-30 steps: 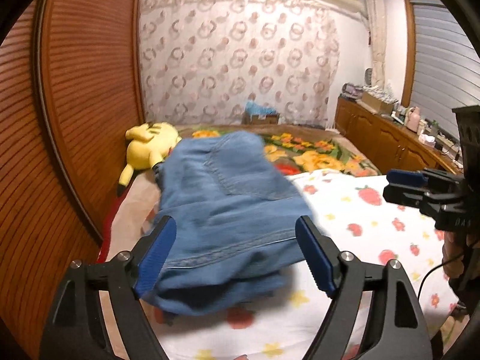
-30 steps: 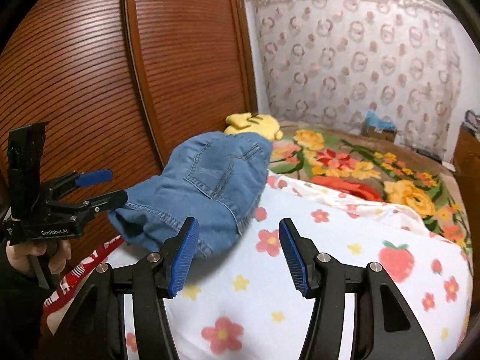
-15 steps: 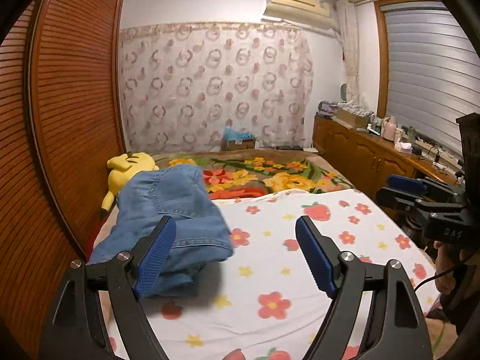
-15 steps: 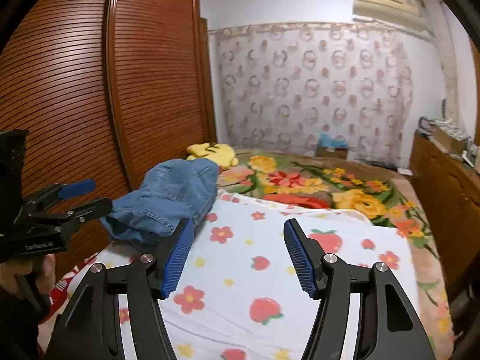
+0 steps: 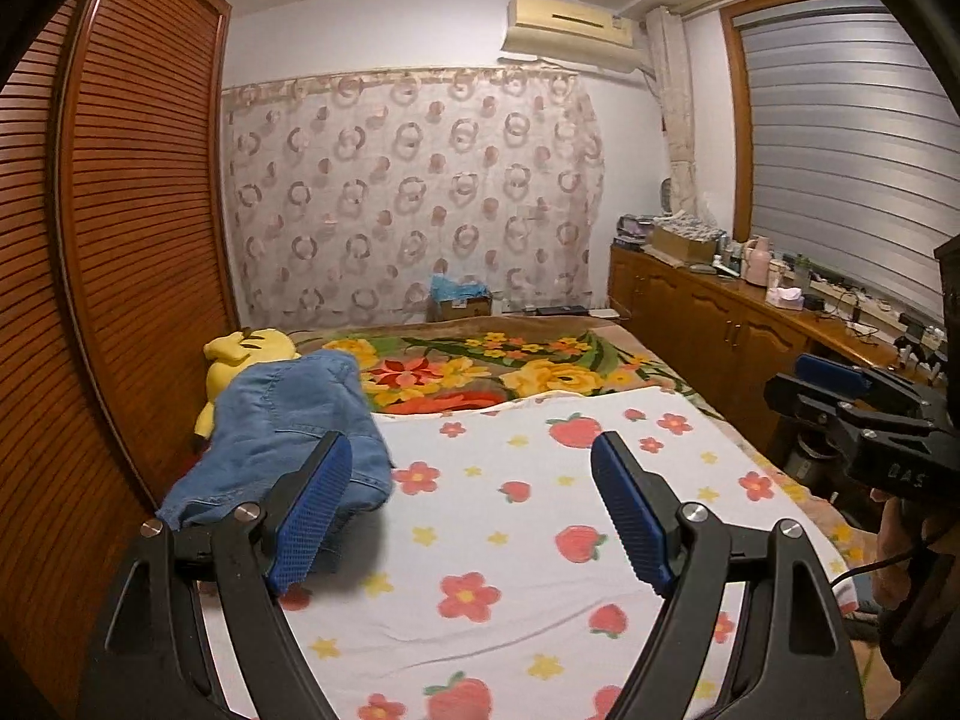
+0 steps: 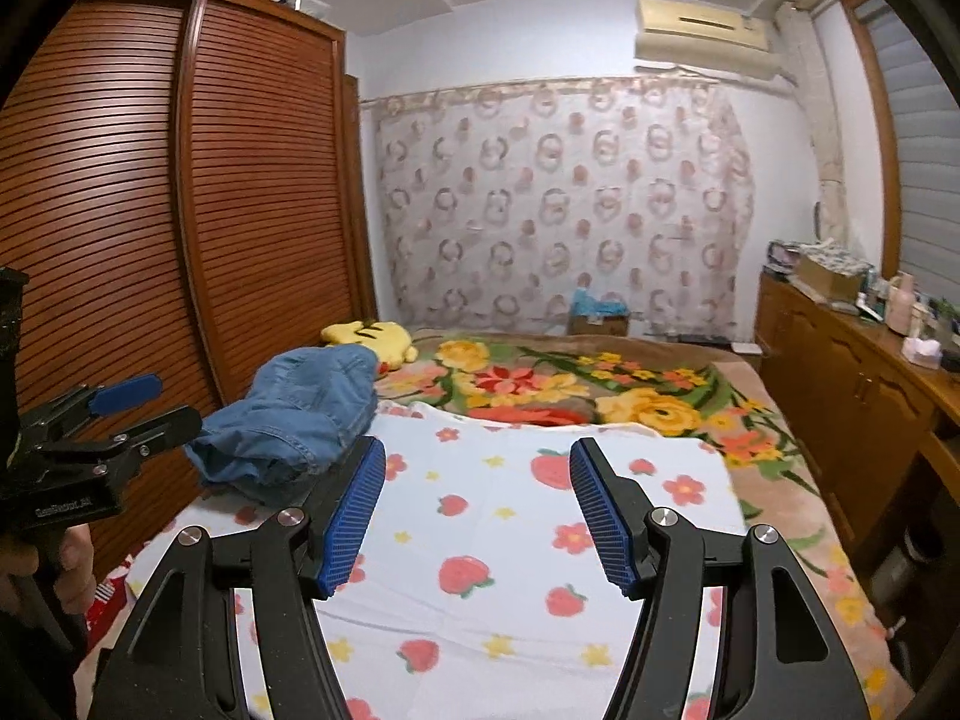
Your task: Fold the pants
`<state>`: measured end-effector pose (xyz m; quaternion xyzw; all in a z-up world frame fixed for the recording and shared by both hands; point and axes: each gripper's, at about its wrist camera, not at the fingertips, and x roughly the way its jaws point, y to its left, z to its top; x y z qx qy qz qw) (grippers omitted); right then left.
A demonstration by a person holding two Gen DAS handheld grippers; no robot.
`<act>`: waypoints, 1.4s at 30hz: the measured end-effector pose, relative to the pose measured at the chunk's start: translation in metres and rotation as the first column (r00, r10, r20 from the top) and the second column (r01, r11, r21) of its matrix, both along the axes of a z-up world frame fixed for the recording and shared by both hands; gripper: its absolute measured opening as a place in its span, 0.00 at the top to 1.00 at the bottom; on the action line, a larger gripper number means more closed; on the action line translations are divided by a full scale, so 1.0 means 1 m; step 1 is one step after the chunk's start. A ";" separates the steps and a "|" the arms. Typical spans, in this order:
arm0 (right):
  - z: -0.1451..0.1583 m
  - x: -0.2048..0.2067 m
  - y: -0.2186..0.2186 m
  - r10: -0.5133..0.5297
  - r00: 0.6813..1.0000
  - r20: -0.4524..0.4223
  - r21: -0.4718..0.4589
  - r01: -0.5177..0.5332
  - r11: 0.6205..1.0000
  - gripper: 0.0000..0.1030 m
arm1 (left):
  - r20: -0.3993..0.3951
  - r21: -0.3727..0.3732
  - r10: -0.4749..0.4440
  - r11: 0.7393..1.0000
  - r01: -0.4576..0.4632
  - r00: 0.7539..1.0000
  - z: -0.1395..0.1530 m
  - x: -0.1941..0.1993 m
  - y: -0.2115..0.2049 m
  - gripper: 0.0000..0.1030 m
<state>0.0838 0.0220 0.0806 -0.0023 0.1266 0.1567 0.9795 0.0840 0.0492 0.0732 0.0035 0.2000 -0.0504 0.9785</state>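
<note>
Left tongs (image 5: 471,507) fill the lower part of the left wrist view, blue pads spread wide apart, nothing between them, held above the bed. Right tongs (image 6: 477,516) sit low in the right wrist view, pads likewise apart and holding nothing. Each view catches the other tool at its edge: the right one at the right edge of the left wrist view, the left one at the left edge of the right wrist view, gripped by a hand (image 6: 66,564). Beneath both lies a white sheet (image 5: 510,540) printed with strawberries and flowers, spread over the near part of the bed. The folded blue denim pants (image 5: 288,426) lie at left of centre in the left wrist view, a compact bundle on the left edge of the bed, partly on the sheet, well apart from both sets of pads. Just beyond them, touching, a yellow plush toy (image 5: 246,351). Further back, a floral blanket (image 5: 510,366) covers the far part of the bed. Left side: a slatted wooden wardrobe (image 5: 120,240). Back wall: a ring-patterned curtain (image 5: 408,198), air conditioner (image 5: 570,24) at upper right. Right side: a wooden bench (image 5: 720,318) cluttered with small items, too small to identify.
</note>
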 end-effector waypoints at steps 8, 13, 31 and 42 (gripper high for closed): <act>-0.002 -0.010 0.007 -0.051 0.999 -0.012 0.008 0.051 0.999 0.36 | -0.021 0.010 -0.020 1.000 0.020 1.000 -0.008 0.000 -0.019 0.20; 0.001 -0.007 0.014 -0.059 0.998 -0.016 0.012 0.060 0.998 0.36 | -0.032 0.005 -0.017 1.000 0.017 0.999 -0.012 0.000 -0.019 0.20; 0.001 -0.007 0.016 -0.060 0.998 -0.019 0.015 0.060 0.998 0.36 | -0.038 -0.001 -0.009 1.000 0.009 0.999 -0.013 0.000 -0.016 0.20; -0.001 -0.010 0.014 -0.059 0.998 -0.014 0.015 0.060 0.998 0.36 | -0.038 -0.002 -0.010 1.000 0.009 0.999 -0.013 0.000 -0.016 0.20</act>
